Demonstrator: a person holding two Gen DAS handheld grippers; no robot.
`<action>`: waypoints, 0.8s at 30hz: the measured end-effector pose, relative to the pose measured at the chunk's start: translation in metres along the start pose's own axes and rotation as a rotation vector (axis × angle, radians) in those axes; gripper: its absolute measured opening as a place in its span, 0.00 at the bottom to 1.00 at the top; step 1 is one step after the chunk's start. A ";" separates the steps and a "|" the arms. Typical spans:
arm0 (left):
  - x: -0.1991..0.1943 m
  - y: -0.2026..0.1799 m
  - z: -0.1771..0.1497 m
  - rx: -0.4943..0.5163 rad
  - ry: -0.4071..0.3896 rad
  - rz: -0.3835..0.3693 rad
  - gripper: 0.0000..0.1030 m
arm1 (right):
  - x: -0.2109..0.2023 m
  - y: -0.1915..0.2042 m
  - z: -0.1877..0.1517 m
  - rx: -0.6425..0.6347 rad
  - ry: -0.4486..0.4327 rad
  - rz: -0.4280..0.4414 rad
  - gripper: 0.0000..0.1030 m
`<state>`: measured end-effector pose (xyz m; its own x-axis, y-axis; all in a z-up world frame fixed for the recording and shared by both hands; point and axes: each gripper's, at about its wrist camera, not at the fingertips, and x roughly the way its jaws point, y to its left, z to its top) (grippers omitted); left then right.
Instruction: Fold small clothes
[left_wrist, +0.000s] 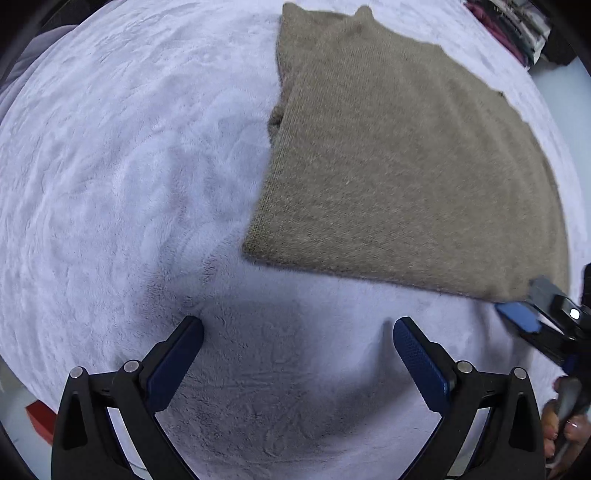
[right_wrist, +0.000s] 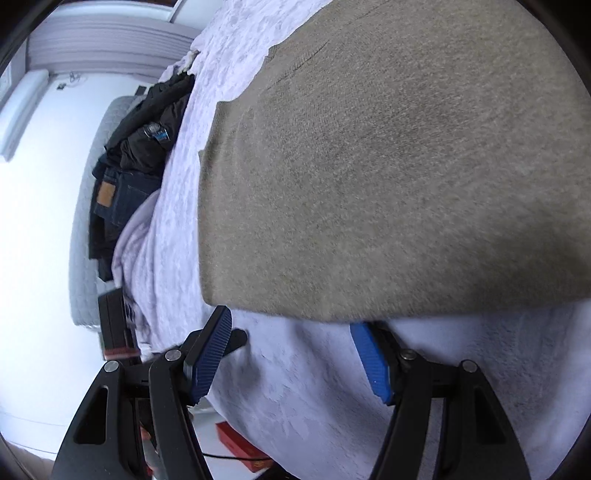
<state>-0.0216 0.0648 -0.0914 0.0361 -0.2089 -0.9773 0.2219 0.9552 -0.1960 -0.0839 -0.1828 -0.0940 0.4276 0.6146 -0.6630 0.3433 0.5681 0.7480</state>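
Observation:
A taupe knitted garment (left_wrist: 399, 162) lies folded flat on a pale lilac fleece blanket (left_wrist: 129, 166). My left gripper (left_wrist: 297, 328) is open and empty, hovering over bare blanket a little short of the garment's near edge. My right gripper (right_wrist: 291, 328) is open, right at the near hem of the garment (right_wrist: 388, 166), with nothing between its fingers. It also shows in the left wrist view (left_wrist: 532, 314) at the garment's near right corner.
The blanket (right_wrist: 461, 369) covers a bed. A pile of dark clothes and jeans (right_wrist: 129, 162) lies at the bed's far left side. A red box (right_wrist: 240, 446) sits on the floor below. More clothes (left_wrist: 509, 26) lie at the far right.

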 end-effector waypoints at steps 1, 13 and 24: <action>-0.003 0.002 0.000 -0.011 -0.009 -0.021 1.00 | 0.003 0.000 0.003 0.012 -0.003 0.014 0.68; -0.008 -0.010 0.016 -0.171 -0.019 -0.316 1.00 | 0.017 -0.037 0.012 0.314 -0.046 0.273 0.10; 0.002 -0.015 0.037 -0.374 -0.068 -0.603 1.00 | 0.005 -0.010 0.032 0.265 -0.069 0.379 0.10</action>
<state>0.0114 0.0424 -0.0878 0.0756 -0.7247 -0.6849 -0.1268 0.6743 -0.7275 -0.0581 -0.2031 -0.1035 0.6155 0.7088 -0.3447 0.3502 0.1459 0.9253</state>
